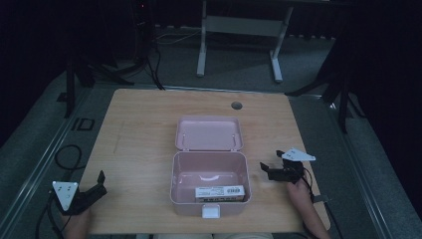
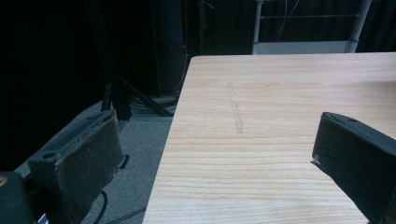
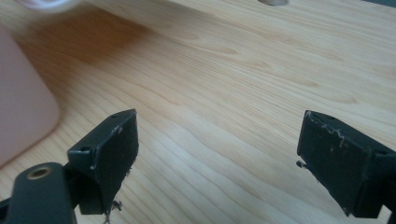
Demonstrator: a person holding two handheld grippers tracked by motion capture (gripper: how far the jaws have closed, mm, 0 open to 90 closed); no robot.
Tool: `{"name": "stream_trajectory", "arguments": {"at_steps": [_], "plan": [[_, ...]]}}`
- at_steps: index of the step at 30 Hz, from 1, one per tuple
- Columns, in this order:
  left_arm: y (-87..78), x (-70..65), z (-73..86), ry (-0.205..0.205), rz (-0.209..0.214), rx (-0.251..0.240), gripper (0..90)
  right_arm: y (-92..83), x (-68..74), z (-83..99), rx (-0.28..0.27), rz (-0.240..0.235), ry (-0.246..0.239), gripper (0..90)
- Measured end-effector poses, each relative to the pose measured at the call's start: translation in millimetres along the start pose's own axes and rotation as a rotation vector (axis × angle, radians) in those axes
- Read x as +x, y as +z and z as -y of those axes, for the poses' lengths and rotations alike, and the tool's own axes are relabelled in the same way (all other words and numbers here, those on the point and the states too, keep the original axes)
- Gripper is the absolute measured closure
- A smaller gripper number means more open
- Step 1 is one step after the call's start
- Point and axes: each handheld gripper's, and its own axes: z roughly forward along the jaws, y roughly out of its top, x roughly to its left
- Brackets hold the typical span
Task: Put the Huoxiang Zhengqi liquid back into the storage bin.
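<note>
Standing at the near edge of the surface point(image 1: 139, 124), both tools are idle: the left gripper point(image 1: 94, 186) and the right gripper point(image 1: 271, 167) each have jaws spread wide, holding nothing. Between them sits the pink plastic box point(image 1: 209, 184), lid point(image 1: 209, 133) thrown back flat beyond it. Inside, against the near wall, lies a small labelled carton point(image 1: 220, 192). Judged light, stiff and crushable, the carton is best pinched across its long sides; the box walls look smooth and slippery.

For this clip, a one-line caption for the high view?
Open pink box holding a labelled carton, flanked by open left gripper and right gripper.
</note>
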Motion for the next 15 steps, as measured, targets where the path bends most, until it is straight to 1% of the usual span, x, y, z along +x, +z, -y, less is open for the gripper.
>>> {"name": "stream_trajectory", "arguments": {"at_steps": [4, 8, 10, 11, 15], "plan": [[0.0, 0.0, 0.0, 0.001, 0.0, 0.001, 1.6, -5.0, -3.0, 5.9, 0.01, 0.053, -0.002, 11.7], [0.2, 0.1, 0.0, 0.0, 0.0, 0.002, 1.6, -13.1, -7.9, 11.0, 0.005, 0.073, 0.021, 11.7], [0.1, -0.1, 0.0, 0.0, -0.001, 0.0, 1.6, -17.5, -10.4, 13.6, -0.002, 0.095, 0.03, 11.7], [0.2, -0.1, 0.0, 0.0, 0.0, 0.001, 1.6, -19.6, -12.1, 14.9, 0.003, 0.102, 0.04, 11.7], [0.1, 0.1, 0.0, 0.0, 0.0, 0.001, 1.6, -28.4, -20.3, 19.4, -0.015, 0.124, 0.094, 11.7]]}}
